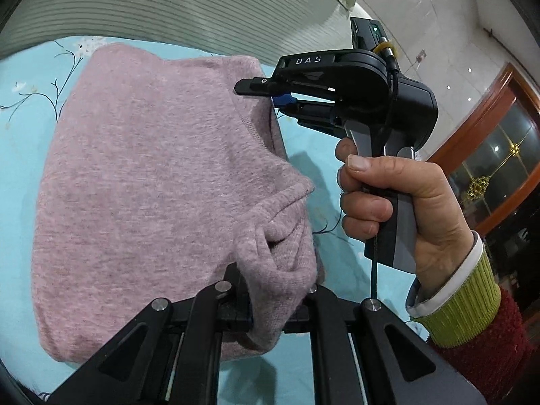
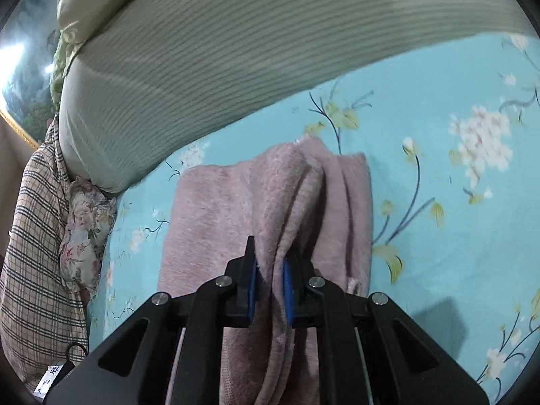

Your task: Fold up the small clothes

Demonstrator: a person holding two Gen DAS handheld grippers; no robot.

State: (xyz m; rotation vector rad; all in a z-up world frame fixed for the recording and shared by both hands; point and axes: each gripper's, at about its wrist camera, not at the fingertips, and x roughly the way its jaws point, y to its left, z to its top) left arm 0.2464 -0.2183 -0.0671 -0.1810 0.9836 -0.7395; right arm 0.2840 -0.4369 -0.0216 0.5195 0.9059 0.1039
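A pink knit sweater [image 1: 145, 182] lies folded on a light blue floral bed sheet [image 1: 20, 141]. My left gripper [image 1: 273, 290] is shut on a bunched fold of the sweater at its near right corner; its pads are hidden by the cloth. In the left wrist view my right gripper [image 1: 260, 92] reaches in from the right at the sweater's far right edge, held by a hand. In the right wrist view the right gripper [image 2: 270, 287] is shut on a thick fold of the sweater [image 2: 236, 209], with blue pads [image 2: 253, 283] on each side of the cloth.
A grey-green striped quilt [image 2: 219, 50] lies along the far side of the bed. A plaid cloth [image 2: 33, 236] and a floral pillow [image 2: 84, 229] sit at the left. A wooden glass cabinet [image 1: 496, 145] stands to the right of the bed.
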